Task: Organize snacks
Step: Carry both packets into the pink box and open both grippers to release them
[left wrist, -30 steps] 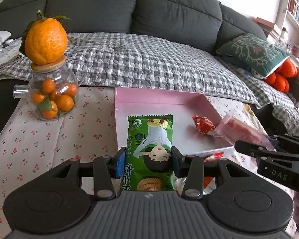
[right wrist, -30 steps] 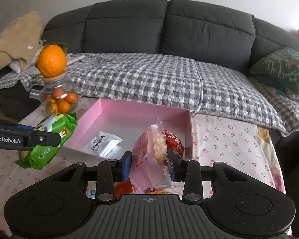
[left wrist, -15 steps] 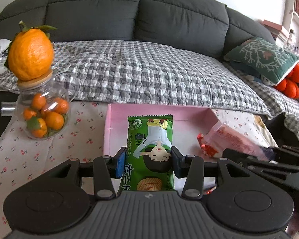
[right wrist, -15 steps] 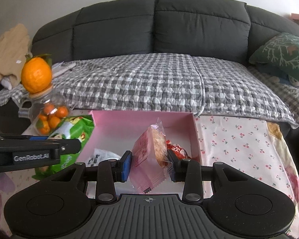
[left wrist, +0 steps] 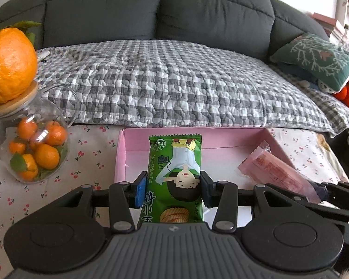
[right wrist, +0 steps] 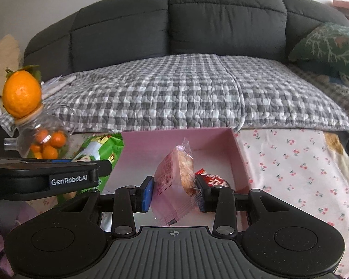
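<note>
My left gripper (left wrist: 173, 189) is shut on a green snack packet (left wrist: 175, 176) with a cartoon figure, held over the near left part of the pink box (left wrist: 121, 158). In the right wrist view the same green snack packet (right wrist: 97, 150) shows beside the left gripper's arm, at the pink box's (right wrist: 238, 148) left wall. My right gripper (right wrist: 174, 190) is shut on a clear pink packet of cracker (right wrist: 176, 176), held above the box's right half. That pink packet (left wrist: 276, 174) also appears at the right in the left wrist view. A small red packet (right wrist: 213, 179) lies in the box.
A glass jar of small oranges (left wrist: 35, 148) with a large orange (left wrist: 10, 62) on its lid stands left of the box. The cherry-print cloth (right wrist: 290, 162) covers the table. Behind it is a dark sofa with a checked blanket (left wrist: 174, 83) and a green cushion (left wrist: 314, 58).
Both grippers have moved forward and lower toward the pink box, each keeping its packet. The box and the jar look closer and larger; the white packet in the box has dropped out of sight.
</note>
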